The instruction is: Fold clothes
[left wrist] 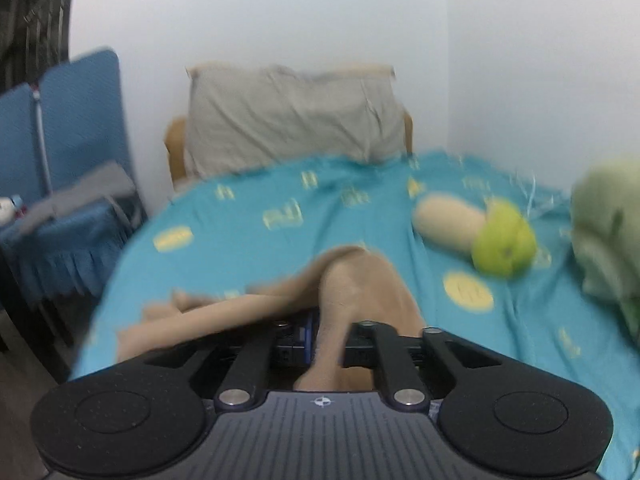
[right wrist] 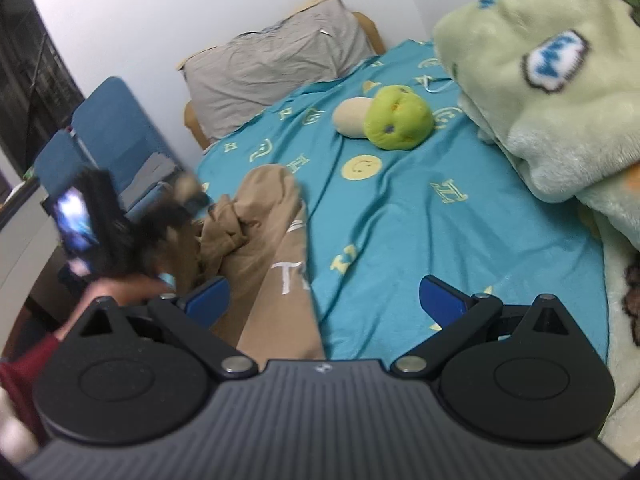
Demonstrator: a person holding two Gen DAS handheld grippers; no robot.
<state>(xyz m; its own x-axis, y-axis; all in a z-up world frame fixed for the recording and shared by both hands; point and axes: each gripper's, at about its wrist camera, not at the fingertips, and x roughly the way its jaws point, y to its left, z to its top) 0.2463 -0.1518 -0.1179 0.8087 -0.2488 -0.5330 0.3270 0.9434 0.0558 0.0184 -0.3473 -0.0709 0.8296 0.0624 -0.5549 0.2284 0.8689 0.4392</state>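
A tan garment (right wrist: 276, 236) with white lettering lies crumpled on the teal bedsheet (right wrist: 420, 216). In the left wrist view my left gripper (left wrist: 326, 344) is shut on a fold of the tan garment (left wrist: 352, 280), which drapes up and over the fingers. The view is blurred. In the right wrist view my right gripper (right wrist: 324, 300) is open, its blue pads (right wrist: 440, 294) spread wide over the near end of the garment. The left gripper (right wrist: 100, 224) shows blurred at the left of that view, beside the bunched cloth.
A green and cream plush toy (right wrist: 384, 118) lies on the sheet. A pale green fleece blanket (right wrist: 552, 92) is piled at the right. A grey pillow (right wrist: 276, 64) leans on the headboard. Blue chairs (left wrist: 76, 152) stand left of the bed.
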